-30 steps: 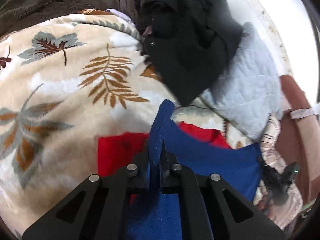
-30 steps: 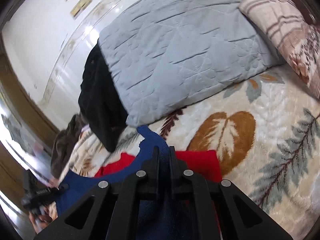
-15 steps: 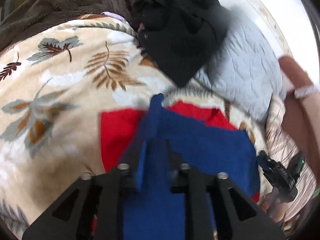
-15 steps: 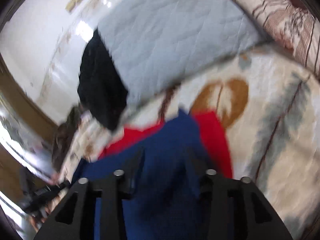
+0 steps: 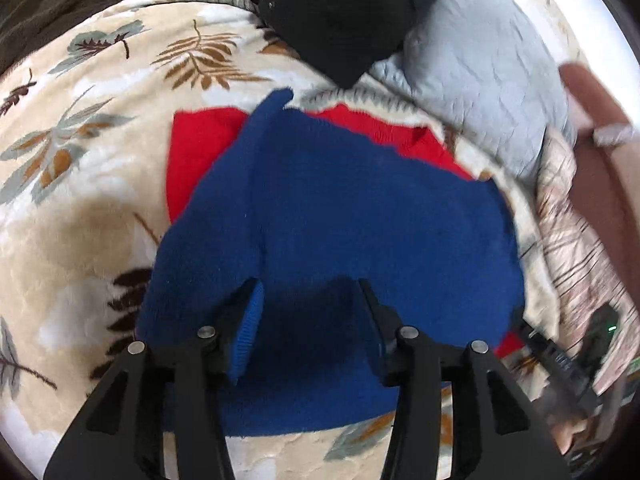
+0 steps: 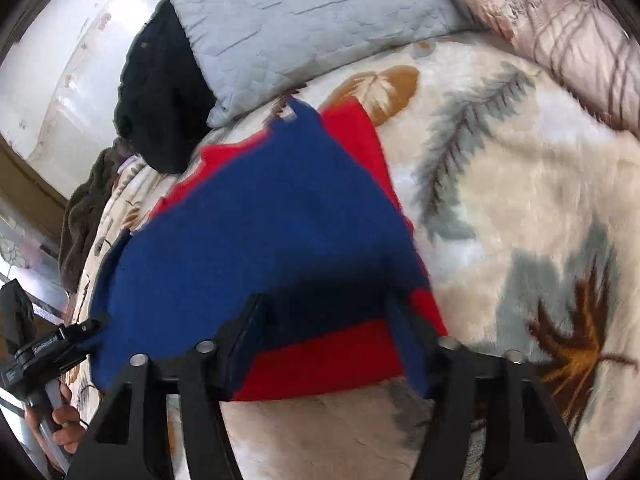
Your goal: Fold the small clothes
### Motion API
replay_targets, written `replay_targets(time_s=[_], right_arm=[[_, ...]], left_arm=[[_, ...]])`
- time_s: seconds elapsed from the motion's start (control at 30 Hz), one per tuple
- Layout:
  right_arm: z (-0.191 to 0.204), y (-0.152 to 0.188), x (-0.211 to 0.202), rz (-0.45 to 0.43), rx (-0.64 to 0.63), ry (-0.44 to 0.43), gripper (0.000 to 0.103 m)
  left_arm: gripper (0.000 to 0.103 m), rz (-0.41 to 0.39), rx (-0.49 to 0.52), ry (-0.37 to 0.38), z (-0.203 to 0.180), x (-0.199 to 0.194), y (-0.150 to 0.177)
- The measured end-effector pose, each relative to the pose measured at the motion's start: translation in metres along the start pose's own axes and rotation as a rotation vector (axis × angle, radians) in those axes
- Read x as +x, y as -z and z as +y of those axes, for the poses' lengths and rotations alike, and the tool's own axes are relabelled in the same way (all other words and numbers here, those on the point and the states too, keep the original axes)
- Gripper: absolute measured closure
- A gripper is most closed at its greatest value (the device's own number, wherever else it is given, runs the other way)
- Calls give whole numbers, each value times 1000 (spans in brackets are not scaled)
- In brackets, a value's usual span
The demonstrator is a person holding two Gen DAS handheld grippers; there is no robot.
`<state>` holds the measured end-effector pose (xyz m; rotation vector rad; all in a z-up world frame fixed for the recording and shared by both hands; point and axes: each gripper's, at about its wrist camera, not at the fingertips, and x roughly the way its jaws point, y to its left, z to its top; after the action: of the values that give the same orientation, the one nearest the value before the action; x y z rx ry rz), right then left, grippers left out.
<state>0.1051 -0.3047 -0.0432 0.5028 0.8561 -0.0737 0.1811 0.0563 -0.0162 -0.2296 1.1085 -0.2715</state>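
A blue cloth (image 5: 352, 200) lies spread flat over a red cloth (image 5: 200, 140) on the leaf-patterned blanket (image 5: 80, 200). My left gripper (image 5: 308, 312) hovers over the blue cloth's near edge. Its jaws are opening and the cloth lies loose between them, not pinched. In the right wrist view the blue cloth (image 6: 260, 220) covers most of the red cloth (image 6: 352, 136). My right gripper (image 6: 326, 320) is also opening, apart from the fabric at its near corner. The left gripper's body (image 6: 52, 348) shows at the lower left, held by a hand.
A black garment (image 5: 344, 12) lies against a grey quilted pillow (image 5: 480, 80) behind the cloths. A brown fleece (image 5: 60, 8) is heaped at the far left. A striped pillow (image 6: 560, 32) sits at the far right. A person's forearm (image 5: 600, 168) reaches in from the right.
Both grippers were shut on the blue cloth's raised corners. They have let go and opened, and the blue cloth has dropped flat over the red one as both hands drew back.
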Motion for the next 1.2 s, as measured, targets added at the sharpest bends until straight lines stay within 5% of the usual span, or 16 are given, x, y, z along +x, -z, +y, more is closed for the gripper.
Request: replay_targets(time_s=[0.13,0.3,0.33,0.4,0.47,0.53,0.63,0.73,0.8,0.87,0.97,1.07,1.2], right_arm=[[7,-3,-24,-114,-9,-43,43],[2,5,10,-5,-15,23,43],[7,5,8,-29,-47,34,47],[17,1,5,-27,-105,-2,98],[15,1,-1,-63,-115,5,103],[9,-2,-4,-87,-98,35,103],[-16,-4,18,22,4,26,102],[-18,-8,7,-22,64,-9,97],[-10,-11,-7,-121,28,14,85],[-1,-13,-14,-189,-15,16,54],[7,-12,-5,-157,-58,19,52],[13,-4,20,-47,-121,87,54],[21,-10,6,-106,-142,62,53]], left_arm=[[52,-28,-3,20,-7,-26,13],[43,19,-97,21,9,-14,26],[43,43,-90,5,11,-4,26],[42,27,-45,-15,6,-1,28],[42,11,-6,-26,0,-5,29],[42,-2,12,-26,-3,-7,29],[40,13,42,-40,-3,-1,29],[39,6,68,-53,-8,-3,29],[39,-33,71,-23,-12,-16,29],[39,-111,79,-2,-16,-32,27],[28,-162,118,-58,-19,-33,24],[28,-55,111,-98,-9,-2,21],[28,-84,199,-176,-25,0,24]])
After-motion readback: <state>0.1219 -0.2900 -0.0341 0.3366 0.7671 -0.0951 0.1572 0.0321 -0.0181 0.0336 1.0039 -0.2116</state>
